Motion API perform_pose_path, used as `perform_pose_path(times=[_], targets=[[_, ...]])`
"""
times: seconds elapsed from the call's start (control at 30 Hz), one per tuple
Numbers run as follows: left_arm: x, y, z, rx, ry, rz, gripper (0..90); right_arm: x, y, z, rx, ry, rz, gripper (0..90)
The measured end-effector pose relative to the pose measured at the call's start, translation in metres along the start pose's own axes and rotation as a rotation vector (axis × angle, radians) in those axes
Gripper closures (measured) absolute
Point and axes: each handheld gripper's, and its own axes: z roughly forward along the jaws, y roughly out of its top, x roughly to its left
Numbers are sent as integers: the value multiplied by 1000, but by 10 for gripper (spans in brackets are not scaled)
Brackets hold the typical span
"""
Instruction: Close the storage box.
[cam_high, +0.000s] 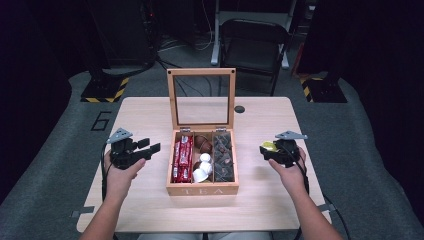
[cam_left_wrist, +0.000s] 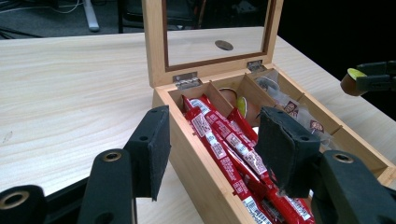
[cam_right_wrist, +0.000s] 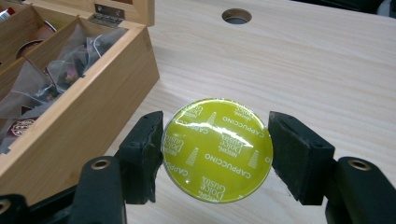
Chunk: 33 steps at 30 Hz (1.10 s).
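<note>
your right gripper (cam_right_wrist: 215, 151) is clamped on a yellow-green capsule (cam_right_wrist: 217, 149), foil lid facing the camera, printed "cappuccino" and "dolce gusto". one jaw pad presses each side of its rim. it's held above the bare table (cam_high: 270, 200), just right of the wooden tea box (cam_high: 202, 188), not touching it. your left gripper (cam_high: 146, 148) is at the box's left, jaws spread wide with nothing between them, aimed across the box. the box sits mid-table, glass lid (cam_high: 202, 97) standing upright and open. three compartments: red sachets (cam_high: 183, 159) in the left one, brown and white capsules (cam_high: 202, 160) in the middle, clear-wrapped tea bags (cam_high: 223, 155) in the right. small round hole (cam_high: 239, 109) in the tabletop behind the box.
</note>
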Motion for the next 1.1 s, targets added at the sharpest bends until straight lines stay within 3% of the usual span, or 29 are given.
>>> perform_pose_path(times=[0.5,1.1], targets=[[0,0,1,3,-1,-1,444,-15,-25,-5,7,-54,51,370],[1,0,-1,-4,0,-1,444,-29,-51,-5,31,-114,65,369]])
